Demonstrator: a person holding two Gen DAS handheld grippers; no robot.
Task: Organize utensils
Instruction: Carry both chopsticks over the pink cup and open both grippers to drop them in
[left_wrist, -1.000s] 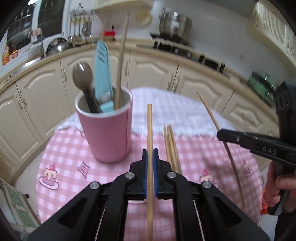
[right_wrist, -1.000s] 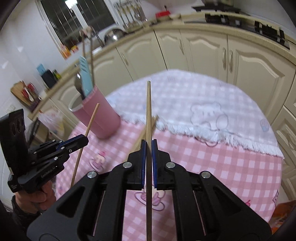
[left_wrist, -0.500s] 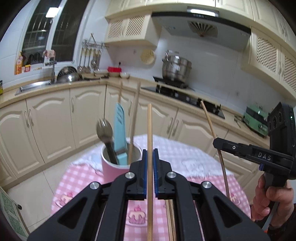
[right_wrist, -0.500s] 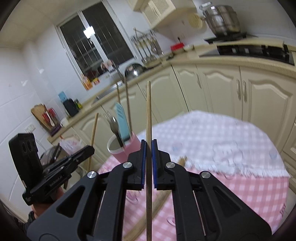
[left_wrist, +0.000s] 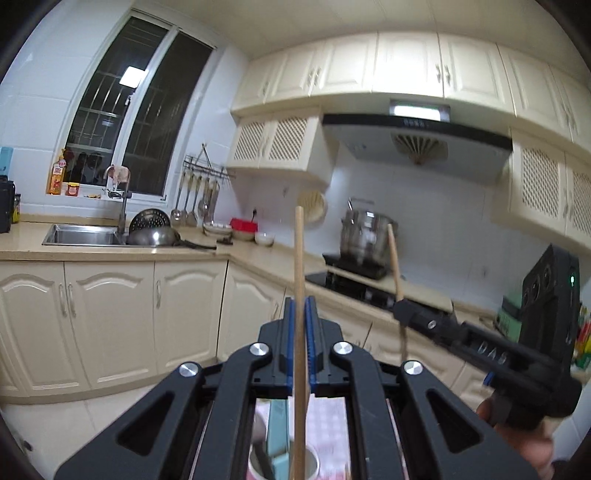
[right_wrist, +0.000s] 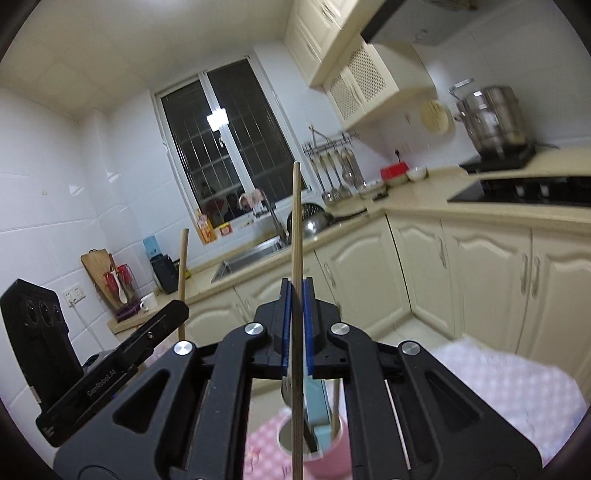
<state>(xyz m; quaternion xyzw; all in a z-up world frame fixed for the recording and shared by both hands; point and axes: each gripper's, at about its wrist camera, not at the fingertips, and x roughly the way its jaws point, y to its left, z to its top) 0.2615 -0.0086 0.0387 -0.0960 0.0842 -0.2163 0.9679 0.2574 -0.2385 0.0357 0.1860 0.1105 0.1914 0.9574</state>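
**Both claws gripping a chopstick above the pink cup**

In the left wrist view, the left claw (left_wrist: 300, 317) is sitting at centre frame, its blue pads pressing shut on an upright chopstick (left_wrist: 299, 258). At the bottom centre, under the claw, the pink cup (left_wrist: 314, 467) is showing with a light-blue utensil (left_wrist: 279, 428) standing inside. To the right, the right claw (left_wrist: 400, 308) is pinching a second chopstick (left_wrist: 394, 258).

In the right wrist view, the left claw is appearing at lower left, and the right claw is clamping its chopstick at centre, directly above the cup on the checked tablecloth (right_wrist: 517, 384).
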